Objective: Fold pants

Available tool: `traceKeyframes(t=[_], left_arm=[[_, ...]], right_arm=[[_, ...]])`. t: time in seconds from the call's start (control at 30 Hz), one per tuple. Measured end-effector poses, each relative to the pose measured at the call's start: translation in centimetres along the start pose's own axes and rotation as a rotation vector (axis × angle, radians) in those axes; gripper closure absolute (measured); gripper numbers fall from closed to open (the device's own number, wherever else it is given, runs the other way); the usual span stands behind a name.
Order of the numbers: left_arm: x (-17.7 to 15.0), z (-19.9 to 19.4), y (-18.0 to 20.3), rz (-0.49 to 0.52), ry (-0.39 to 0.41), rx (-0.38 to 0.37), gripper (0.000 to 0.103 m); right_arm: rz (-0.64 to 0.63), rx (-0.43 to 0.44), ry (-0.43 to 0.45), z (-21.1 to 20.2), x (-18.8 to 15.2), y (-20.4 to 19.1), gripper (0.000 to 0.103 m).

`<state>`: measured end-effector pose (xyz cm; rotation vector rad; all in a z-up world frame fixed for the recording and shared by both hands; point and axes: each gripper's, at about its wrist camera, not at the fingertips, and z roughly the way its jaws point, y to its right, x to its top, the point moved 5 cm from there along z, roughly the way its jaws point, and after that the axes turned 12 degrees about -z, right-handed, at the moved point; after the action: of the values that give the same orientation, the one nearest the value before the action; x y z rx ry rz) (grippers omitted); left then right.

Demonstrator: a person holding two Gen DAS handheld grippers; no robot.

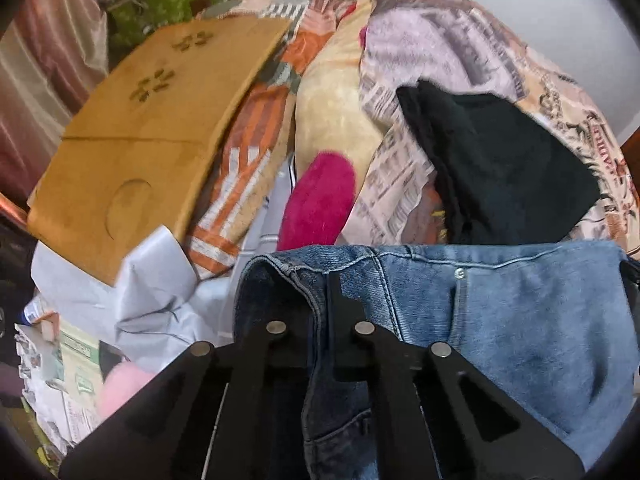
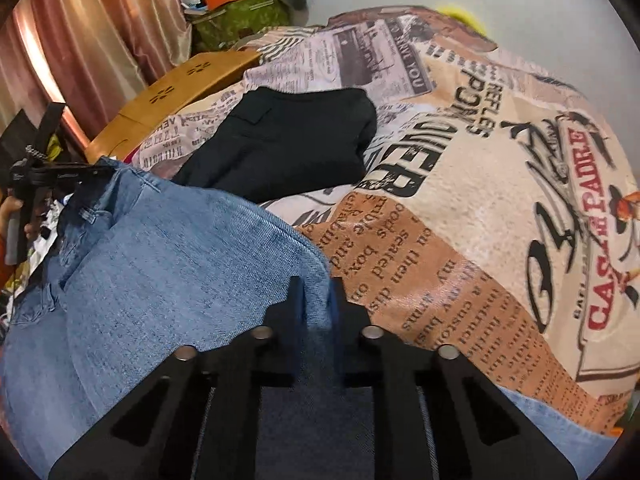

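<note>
Left wrist view is showing the left gripper [image 1: 320, 280] with its jaws narrowed onto a bunched fold of the blue jeans [image 1: 500, 320] at the waistband, denim filling the gap between the black fingers [image 1: 340, 292]. A metal rivet [image 1: 459, 273] is sitting on the stretched waistband to the right of the grip. Right wrist view is showing the right gripper [image 2: 316, 292] doing the same at the other end, its jaws pinching a fold of the jeans [image 2: 160, 260], with cloth lying between and under the fingers. The pants are hanging spread between the two grippers, above the bed and in front of a folded black garment [image 2: 288, 140] that is resting on the printed bedspread [image 2: 480, 200]. The left gripper [image 2: 94, 172] is visible at the far left of the right wrist view, gripping the far waistband corner. A yellowish wooden tray [image 1: 140, 128] is lying on the bed's left side, near a magenta plush piece [image 1: 320, 200]. Pink curtains [image 2: 92, 40] are hanging behind.
</note>
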<state>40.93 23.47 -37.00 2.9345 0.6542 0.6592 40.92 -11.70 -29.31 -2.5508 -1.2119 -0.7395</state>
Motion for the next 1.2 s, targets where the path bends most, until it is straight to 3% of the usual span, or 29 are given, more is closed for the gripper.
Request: traceKeyframes(t=[0.23, 0.4, 0.77, 1.2], left_arm=[[2.3, -7.6, 1.6, 0.023, 0.141, -0.083, 0.100], [1.9, -11.9, 2.3, 0.056, 0.201, -0.123, 0.100], [-3.9, -18.0, 1.9, 0.137, 0.246, -0.133, 0.100], [-12.1, -20.3, -1.9, 0.175, 0.206, -0.112, 0.099]], right_arm=[[-0.077, -0.135, 0.046, -3.6, 1.1, -0.9, 0.097], [-0.059, -0.166, 0.107, -8.1, 1.4, -1.1, 0.097], [-0.060, -0.163, 0.170, -14.7, -1.6, -7.2, 0.097], [0.007, -0.112, 0.173, -16.7, -8.1, -13.4, 0.097]])
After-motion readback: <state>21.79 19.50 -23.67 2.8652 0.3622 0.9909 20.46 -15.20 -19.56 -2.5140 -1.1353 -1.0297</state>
